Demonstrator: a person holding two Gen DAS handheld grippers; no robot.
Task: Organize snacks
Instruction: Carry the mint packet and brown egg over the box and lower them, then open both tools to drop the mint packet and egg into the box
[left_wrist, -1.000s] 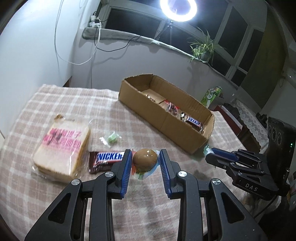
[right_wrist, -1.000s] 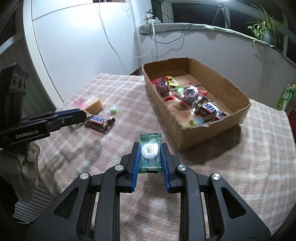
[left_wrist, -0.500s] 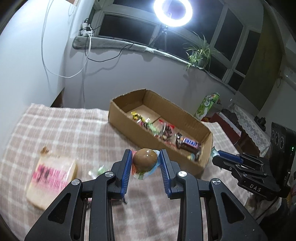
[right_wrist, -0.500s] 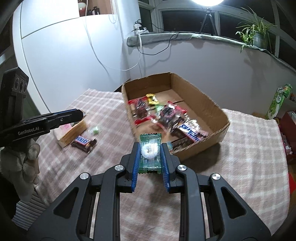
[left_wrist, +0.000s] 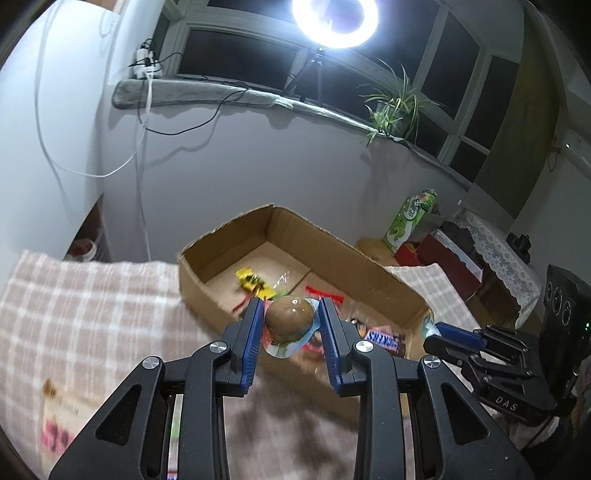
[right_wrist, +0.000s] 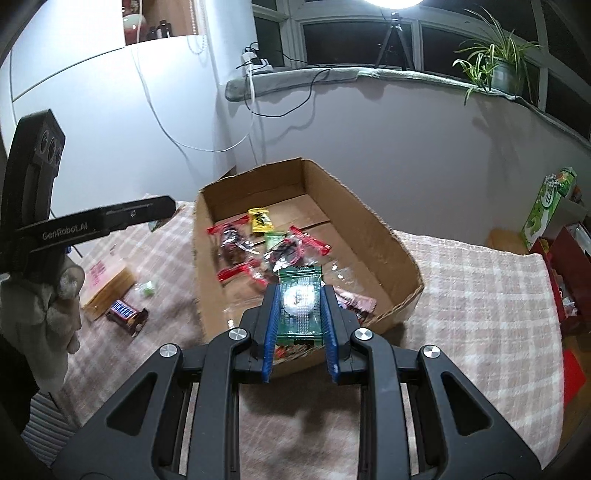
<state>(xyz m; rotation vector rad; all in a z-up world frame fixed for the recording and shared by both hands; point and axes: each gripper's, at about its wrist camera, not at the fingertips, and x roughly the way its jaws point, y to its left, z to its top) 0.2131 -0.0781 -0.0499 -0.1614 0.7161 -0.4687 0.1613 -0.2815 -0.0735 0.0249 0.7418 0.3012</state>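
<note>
both grippers have risen from the checked tablecloth (right_wrist: 480, 280) to the cardboard box (right_wrist: 373, 221). left gripper (left_wrist: 291, 325) clamps a brown egg-shaped snack (left_wrist: 290, 319); right gripper (right_wrist: 299, 310) clamps a green packet (right_wrist: 299, 295). left of the right fingers lies a snickers bar (right_wrist: 125, 312). beyond the box: windowsill, spider plant (right_wrist: 495, 62), ring light (left_wrist: 334, 22).

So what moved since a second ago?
Both hand-held grippers rose and swung toward the cardboard box. The left hand-held gripper carried its brown round snack up off the table; the right hand-held gripper brought its green packet over the box's edge. Both grips stayed shut; nothing was dropped.
</note>
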